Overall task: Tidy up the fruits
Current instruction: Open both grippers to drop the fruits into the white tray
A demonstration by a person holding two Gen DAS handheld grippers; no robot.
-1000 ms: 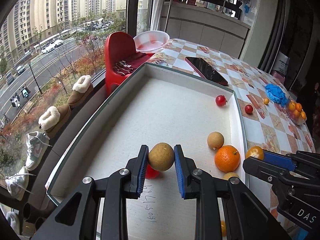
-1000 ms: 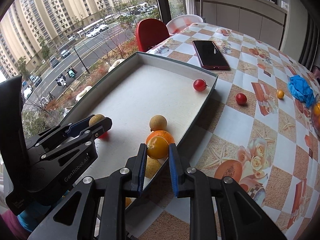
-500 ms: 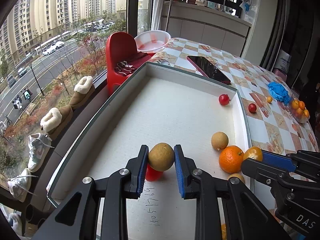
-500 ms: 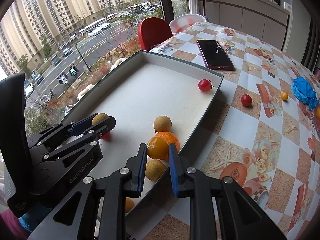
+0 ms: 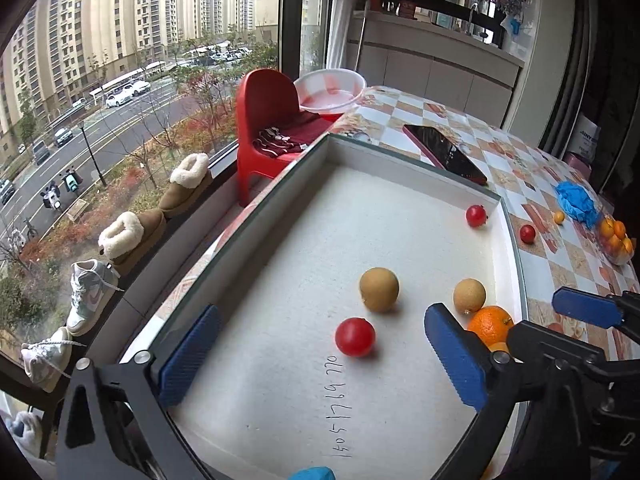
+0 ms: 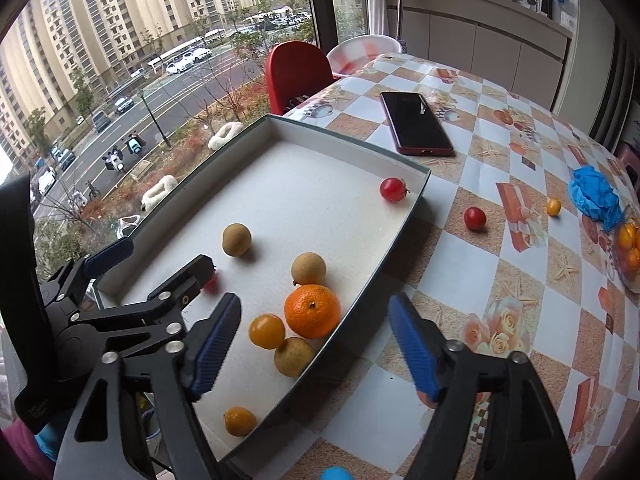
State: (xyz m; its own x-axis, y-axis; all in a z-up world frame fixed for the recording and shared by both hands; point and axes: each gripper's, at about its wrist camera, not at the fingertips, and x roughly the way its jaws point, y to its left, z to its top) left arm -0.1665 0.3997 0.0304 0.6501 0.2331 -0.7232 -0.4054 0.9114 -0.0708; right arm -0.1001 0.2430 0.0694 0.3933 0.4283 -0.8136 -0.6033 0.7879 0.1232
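Both sets of jaws wide open and holding nothing: left gripper [image 5: 320, 354] over the white tray [image 6: 304, 136] by a brown fruit [image 5: 379, 289] and red fruit [image 5: 355, 337], right gripper [image 6: 314, 344] by the orange [image 6: 312, 311] and yellow fruit [image 6: 267, 331] inside.

The shallow white tray [image 6: 404, 216] is holding a large orange [image 6: 312, 311] touching a yellow-orange fruit [image 6: 267, 331] at its 8 o'clock and a tan fruit [image 6: 294, 356] at its 6 o'clock. Another tan fruit [image 6: 308, 268] is sitting at the orange's 12 o'clock, a third [image 6: 237, 239] is lying apart at 10 o'clock, and a red fruit [image 6: 393, 189] is resting near the far corner.
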